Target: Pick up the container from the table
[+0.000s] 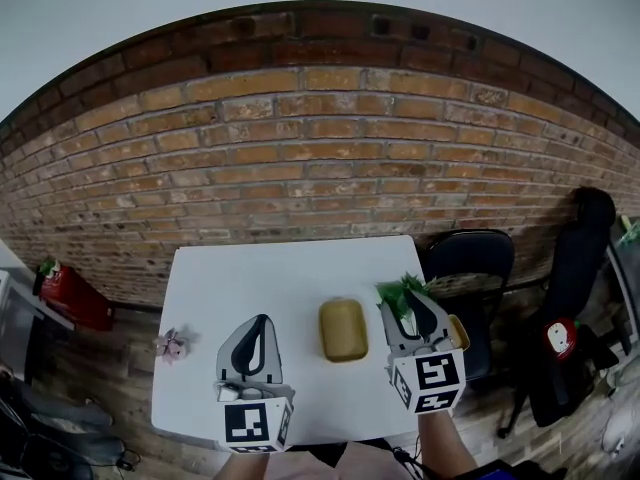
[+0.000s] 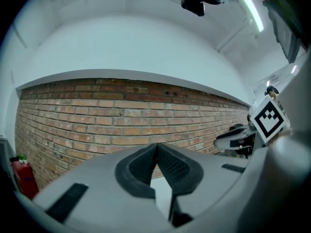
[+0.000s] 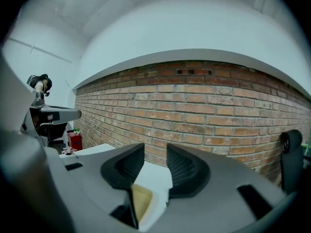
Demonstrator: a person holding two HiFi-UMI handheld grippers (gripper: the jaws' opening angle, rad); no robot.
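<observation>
Brick wall (image 1: 320, 158) runs behind a white table (image 1: 230, 278), and the yellow container (image 1: 343, 330) sits low and flat on the tabletop near its front edge, between the two tongs and touched by neither. The left gripper (image 1: 261, 320) hangs over the table to the container's left with its jaws brought together, tips meeting and nothing in them, as its own view (image 2: 156, 147) shows against the bricks. The right gripper (image 1: 412, 306) is by the table's right edge, jaws standing apart and empty; in its own view (image 3: 155, 152) a corner of the container (image 3: 141, 200) shows low down through the gap, below the pads rather than between them. A green leafy sprig (image 1: 398, 292) lies right at the right gripper's tips, closer to them than the container is. A small pink object (image 1: 172, 345) rests at the table's left edge, well away. Off the table, a black office chair (image 1: 470, 258) stands just to the right, a dark bag (image 1: 585, 268) beyond it, and a red object (image 1: 75, 296) sits on the floor at the left.
</observation>
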